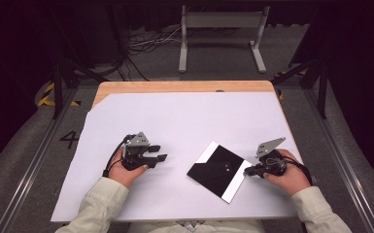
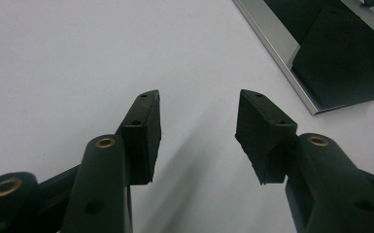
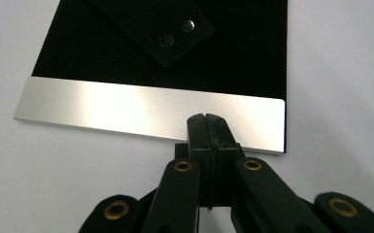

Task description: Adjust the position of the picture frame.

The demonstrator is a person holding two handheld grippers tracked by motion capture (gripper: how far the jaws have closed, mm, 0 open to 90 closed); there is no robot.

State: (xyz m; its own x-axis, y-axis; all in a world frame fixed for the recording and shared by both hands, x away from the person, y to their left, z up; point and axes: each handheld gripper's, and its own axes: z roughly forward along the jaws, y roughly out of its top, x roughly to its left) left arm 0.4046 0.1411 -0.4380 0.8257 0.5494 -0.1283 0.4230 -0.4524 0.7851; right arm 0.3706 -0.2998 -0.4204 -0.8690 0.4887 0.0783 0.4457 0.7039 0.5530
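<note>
- Pressing the right gripper (image 3: pixel 208 120) with jaws closed flat together against the silver edge strip (image 3: pixel 145 114) of the black square board (image 1: pixel 218 170); nothing pinched between them, tips merely touching or overlapping the strip's near rim.
- Lying flat on the white sheet (image 1: pixel 175 121), turned cornerwise, toward the table's near right corner; bearing a smaller black flap with two round studs (image 3: pixel 175 33) on its face.
- Resting the left gripper (image 1: pixel 156 153) well apart from the board, toward the near left of the sheet, jaws spread wide and empty, aimed at the board's corner (image 2: pixel 315 109).
- Judging the step: nudging or steadying the board by its silver edge, ahead of any proper grip.
- Calling next, probably, for parting the right jaws a little and sliding one under the strip, or for bringing the open left gripper across to the near corner to pinch the thin edge.
- Needing a low, shallow approach, since the board sits flush on the sheet and could skid away.
</note>
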